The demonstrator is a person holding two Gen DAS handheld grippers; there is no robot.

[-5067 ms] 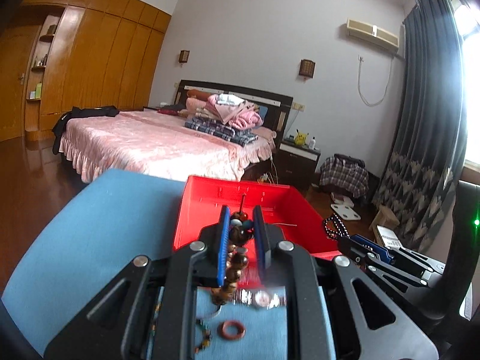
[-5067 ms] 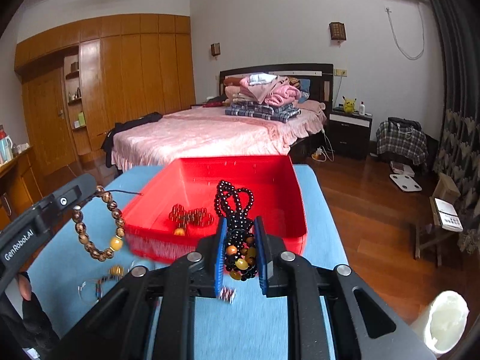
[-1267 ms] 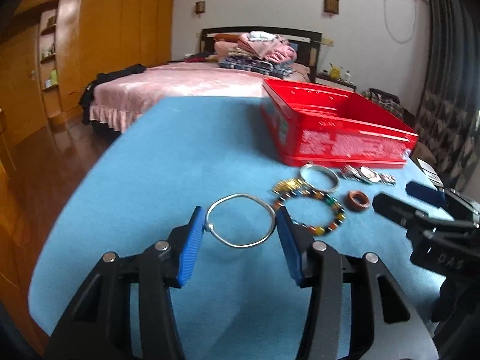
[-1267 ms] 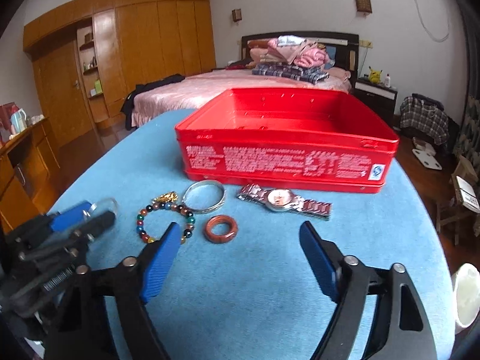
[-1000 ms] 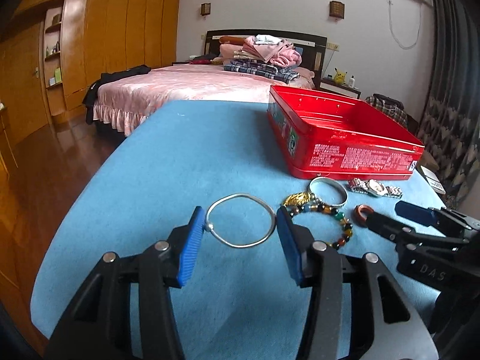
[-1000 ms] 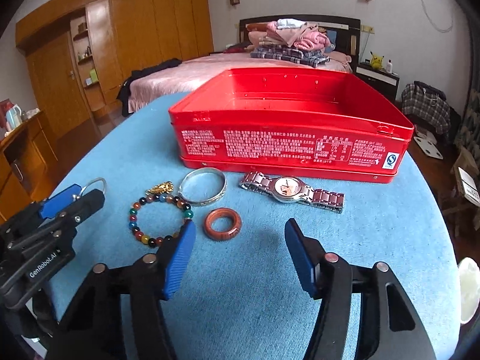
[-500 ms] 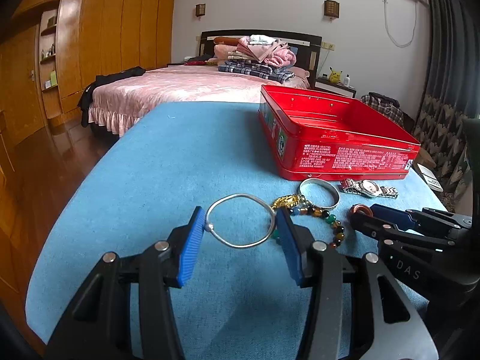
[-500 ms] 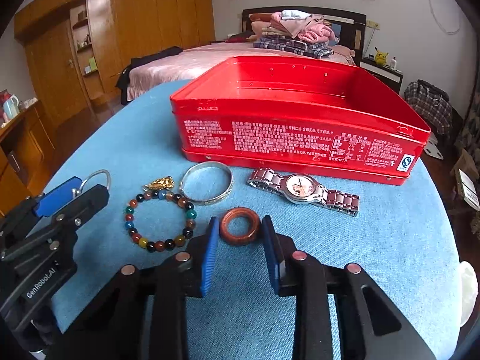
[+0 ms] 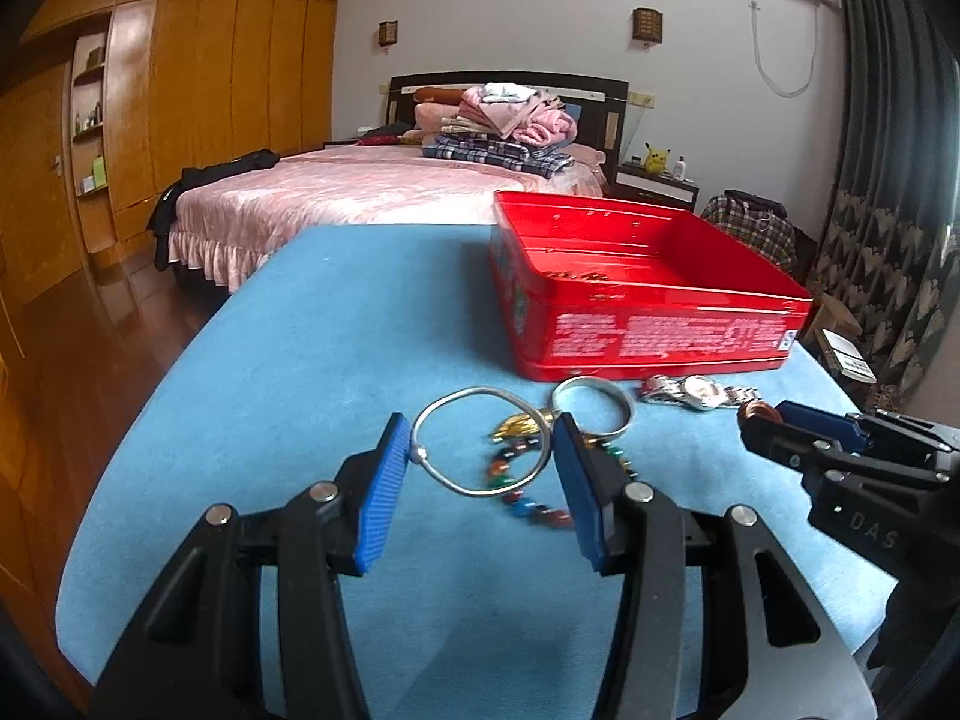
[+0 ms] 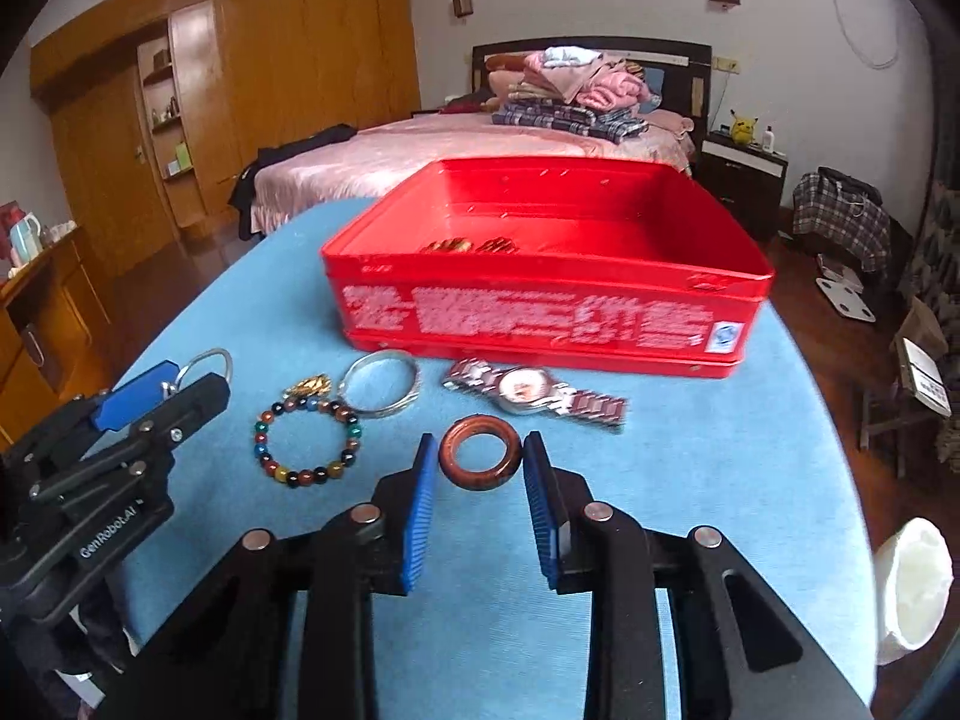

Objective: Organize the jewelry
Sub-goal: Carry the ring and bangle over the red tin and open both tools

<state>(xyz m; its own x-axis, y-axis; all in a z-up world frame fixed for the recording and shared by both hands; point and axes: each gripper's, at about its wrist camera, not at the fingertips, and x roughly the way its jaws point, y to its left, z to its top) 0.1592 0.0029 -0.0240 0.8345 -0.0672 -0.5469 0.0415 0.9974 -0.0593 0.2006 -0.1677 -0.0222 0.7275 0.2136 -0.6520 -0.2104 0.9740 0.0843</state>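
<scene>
My left gripper (image 9: 480, 462) is shut on a thin silver bangle (image 9: 474, 414) and holds it just above the blue table (image 9: 312, 348). In the right wrist view it sits at the left (image 10: 168, 387) with the thin bangle (image 10: 210, 360) sticking out. My right gripper (image 10: 477, 471) is shut on a brown ring (image 10: 480, 459), its blue pads pressed on both sides. A beaded bracelet (image 10: 306, 441), a gold charm (image 10: 309, 386), a wide silver bangle (image 10: 378, 384) and a steel watch (image 10: 534, 390) lie before the open red tin (image 10: 540, 312).
Inside the tin lie some beads (image 10: 468, 246). The table's rounded edge falls away on the left and right, with a white bin (image 10: 912, 582) below the right side. Wooden floor, a bed and wardrobes lie beyond.
The right jaws closed from wide open onto the brown ring and raised it slightly. The left gripper kept its hold on the thin bangle and hardly moved.
</scene>
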